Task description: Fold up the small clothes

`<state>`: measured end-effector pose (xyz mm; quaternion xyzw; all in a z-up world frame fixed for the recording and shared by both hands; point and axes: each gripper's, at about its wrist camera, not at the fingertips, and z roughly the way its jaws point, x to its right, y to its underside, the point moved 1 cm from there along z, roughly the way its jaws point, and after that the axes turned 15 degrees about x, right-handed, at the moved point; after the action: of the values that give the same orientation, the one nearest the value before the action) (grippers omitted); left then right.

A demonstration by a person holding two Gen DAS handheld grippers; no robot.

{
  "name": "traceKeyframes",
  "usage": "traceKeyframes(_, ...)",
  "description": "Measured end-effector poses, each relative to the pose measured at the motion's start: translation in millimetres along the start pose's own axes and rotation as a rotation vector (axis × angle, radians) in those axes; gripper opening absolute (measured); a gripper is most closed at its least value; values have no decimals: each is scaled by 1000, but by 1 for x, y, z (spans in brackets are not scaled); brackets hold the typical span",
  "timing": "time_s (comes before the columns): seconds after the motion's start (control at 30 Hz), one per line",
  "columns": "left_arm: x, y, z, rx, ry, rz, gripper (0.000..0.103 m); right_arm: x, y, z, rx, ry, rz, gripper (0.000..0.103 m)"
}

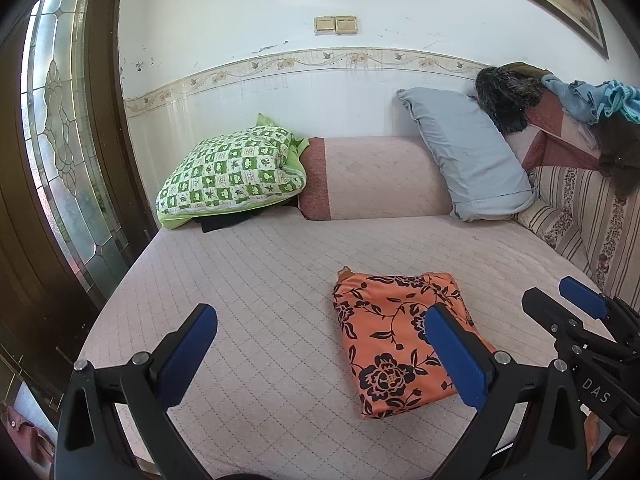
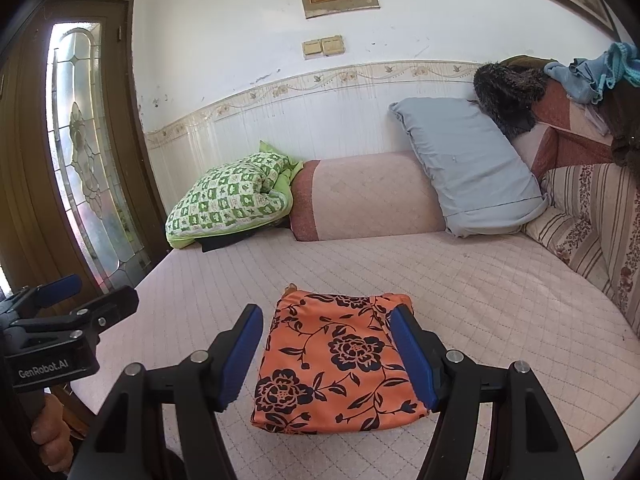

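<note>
Right wrist view: the orange cloth (image 2: 334, 364) lies folded on the bed (image 2: 480, 280); both grippers, right (image 2: 328, 360) and left (image 1: 324, 356), gape empty beside it, folding apparently done.

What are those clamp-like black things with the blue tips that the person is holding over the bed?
They are two hand-held grippers. The left gripper and right gripper each have a black frame with triangular cut-outs, silver pivot pins, and two flat ribbed blue pads as fingertips. White lettering marks their sides: "GenRobot.AI" on the left one, "DAS" on the right. No cables show.
</note>
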<state>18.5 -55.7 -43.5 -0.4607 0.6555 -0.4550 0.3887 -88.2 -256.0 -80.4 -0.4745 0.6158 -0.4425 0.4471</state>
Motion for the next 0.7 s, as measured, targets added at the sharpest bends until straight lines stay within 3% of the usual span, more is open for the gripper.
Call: traceKeyframes(0.7, -1, -3, 4, -9, 34, -10, 103, -2, 1, 3, -3, -5, -12, 70)
